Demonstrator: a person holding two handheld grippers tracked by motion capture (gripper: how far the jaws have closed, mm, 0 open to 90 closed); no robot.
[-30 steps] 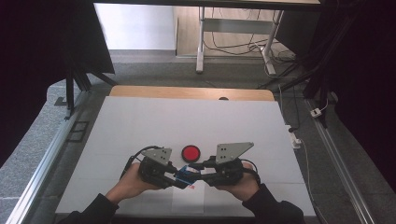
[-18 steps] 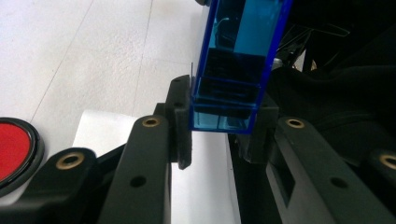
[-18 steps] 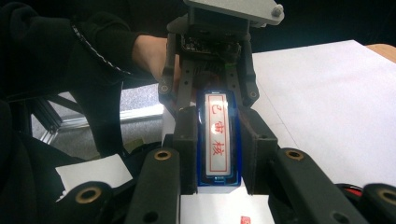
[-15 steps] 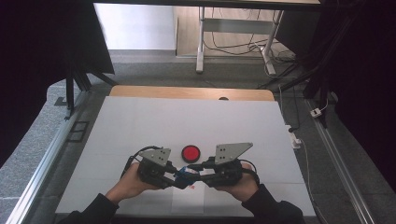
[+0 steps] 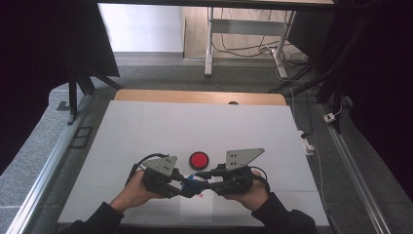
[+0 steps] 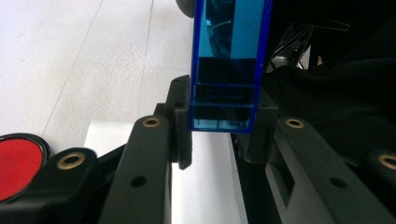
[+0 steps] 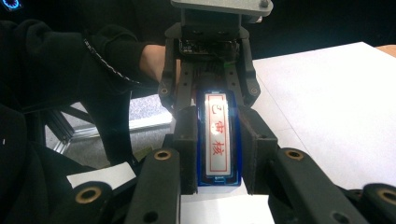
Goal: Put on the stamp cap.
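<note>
A: What do we hold?
B: A translucent blue plastic stamp block (image 6: 227,65), clamped at either end by our left gripper (image 5: 181,185) and right gripper (image 5: 207,183), above the white table (image 5: 146,131), near the round red lid (image 5: 198,159).

A white label (image 7: 218,140) with a red border, on the face of the blue block (image 7: 219,179) gripped between both grippers' jaws, carried 3 red characters in a column, the lowest read as 核, the upper 2 not legible.
</note>
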